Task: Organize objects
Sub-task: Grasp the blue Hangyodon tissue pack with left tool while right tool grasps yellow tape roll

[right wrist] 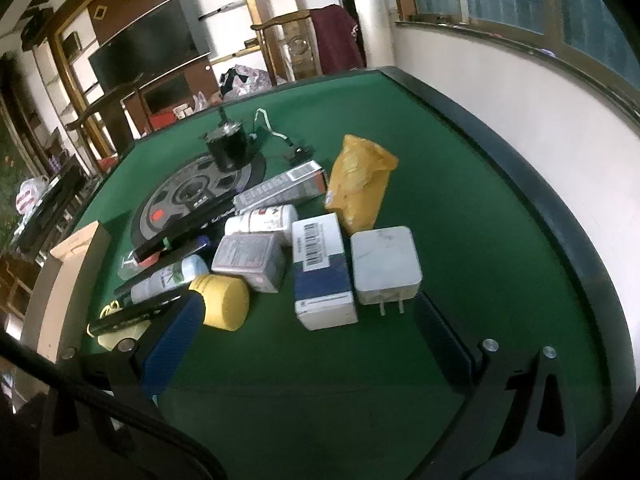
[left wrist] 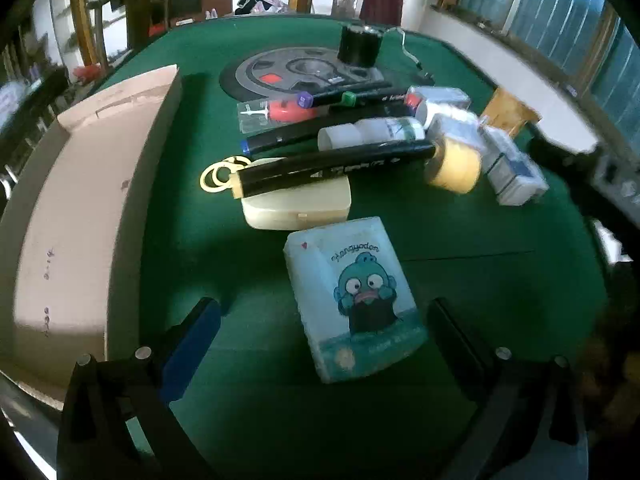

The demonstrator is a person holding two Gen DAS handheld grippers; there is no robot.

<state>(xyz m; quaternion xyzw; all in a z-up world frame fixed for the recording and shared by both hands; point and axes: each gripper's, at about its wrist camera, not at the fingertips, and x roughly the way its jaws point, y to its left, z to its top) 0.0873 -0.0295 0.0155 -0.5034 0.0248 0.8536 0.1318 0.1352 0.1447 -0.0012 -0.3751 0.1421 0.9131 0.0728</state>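
A pile of small objects lies on the green table [left wrist: 248, 420]. In the left wrist view my left gripper [left wrist: 324, 320] is open, its fingers either side of a blue cartoon tissue pack [left wrist: 354, 300]. Beyond it lie a cream case [left wrist: 296, 204], a black marker [left wrist: 332, 168], a yellow jar [left wrist: 456, 168] and a white bottle [left wrist: 372, 132]. In the right wrist view my right gripper [right wrist: 312, 328] is open above the table, just short of a blue-and-white box [right wrist: 322, 270] and a white charger plug [right wrist: 386, 266]. The yellow jar [right wrist: 224, 300] lies by its left finger.
An open cardboard box [left wrist: 80, 216] stands at the left of the table, also showing in the right wrist view [right wrist: 76, 244]. A round grey panel [left wrist: 296, 68] with a black cylinder [left wrist: 360, 46] sits mid-table. A yellow packet [right wrist: 360, 184] lies behind the boxes. A wall and windows are to the right.
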